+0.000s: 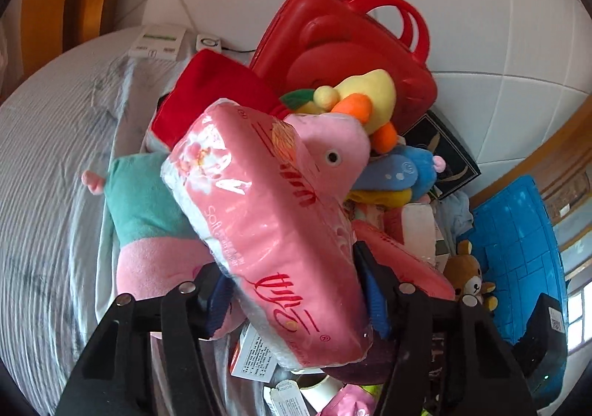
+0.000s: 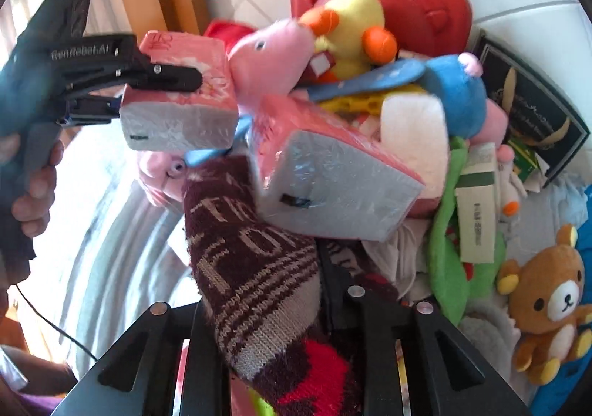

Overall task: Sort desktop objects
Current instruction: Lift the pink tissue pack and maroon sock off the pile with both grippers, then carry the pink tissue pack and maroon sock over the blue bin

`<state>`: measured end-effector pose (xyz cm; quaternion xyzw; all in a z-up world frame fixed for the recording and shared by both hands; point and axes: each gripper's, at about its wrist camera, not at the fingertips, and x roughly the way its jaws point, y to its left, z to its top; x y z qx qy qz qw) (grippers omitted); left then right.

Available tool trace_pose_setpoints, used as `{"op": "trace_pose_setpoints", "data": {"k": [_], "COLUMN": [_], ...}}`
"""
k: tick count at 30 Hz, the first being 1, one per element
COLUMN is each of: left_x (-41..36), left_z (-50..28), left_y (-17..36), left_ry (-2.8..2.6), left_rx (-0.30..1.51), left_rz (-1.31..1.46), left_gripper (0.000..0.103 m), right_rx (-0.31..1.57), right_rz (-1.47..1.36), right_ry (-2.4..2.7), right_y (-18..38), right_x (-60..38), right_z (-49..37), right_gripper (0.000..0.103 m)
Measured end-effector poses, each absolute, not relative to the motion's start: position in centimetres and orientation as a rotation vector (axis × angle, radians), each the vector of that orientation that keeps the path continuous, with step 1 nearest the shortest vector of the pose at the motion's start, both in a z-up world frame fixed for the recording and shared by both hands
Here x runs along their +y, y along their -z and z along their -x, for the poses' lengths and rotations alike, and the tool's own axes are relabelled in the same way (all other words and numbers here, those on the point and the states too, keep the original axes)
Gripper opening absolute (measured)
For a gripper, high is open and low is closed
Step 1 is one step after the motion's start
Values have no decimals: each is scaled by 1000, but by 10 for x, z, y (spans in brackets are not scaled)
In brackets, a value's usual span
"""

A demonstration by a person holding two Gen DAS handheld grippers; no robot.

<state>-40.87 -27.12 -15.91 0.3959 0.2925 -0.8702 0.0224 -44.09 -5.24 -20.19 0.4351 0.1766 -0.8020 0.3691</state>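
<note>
My left gripper is shut on a pink tissue pack and holds it above the pile; the pack and gripper also show in the right wrist view. My right gripper is shut on a maroon and grey knitted sock, held up in front of the pile. A second pink tissue pack lies on the pile just beyond the sock. A pink pig plush and a yellow duck plush sit behind.
A red plastic case leans on the white wall. A blue plush, a dark book, a brown bear, a green cloth and a blue mat crowd the right. Striped bedding lies left.
</note>
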Motion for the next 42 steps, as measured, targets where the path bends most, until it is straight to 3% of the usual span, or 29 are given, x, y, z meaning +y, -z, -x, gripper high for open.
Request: {"op": "trace_pose_setpoints", "data": {"k": [16,23,35,42], "left_x": [-214,-163,25,165], "left_z": [377,362,365,382], "left_y": [67,17,-69,-102], "left_ry": [3013,3224,3701,3880], "left_rx": [769,608,262,68], "left_rz": [-1082,-1041,-988,-1013], "left_gripper": [57,57,57,58], "right_rx": [253,157,10,-149], "right_rz": [-904,-775,-428,-415], "right_ry": [2270,2468,2970,3133], "right_y": [102,46,-67,-92], "right_x": [14,66,221,343], "right_z": [406,375,282,283], "right_gripper": [20,20,20,20]}}
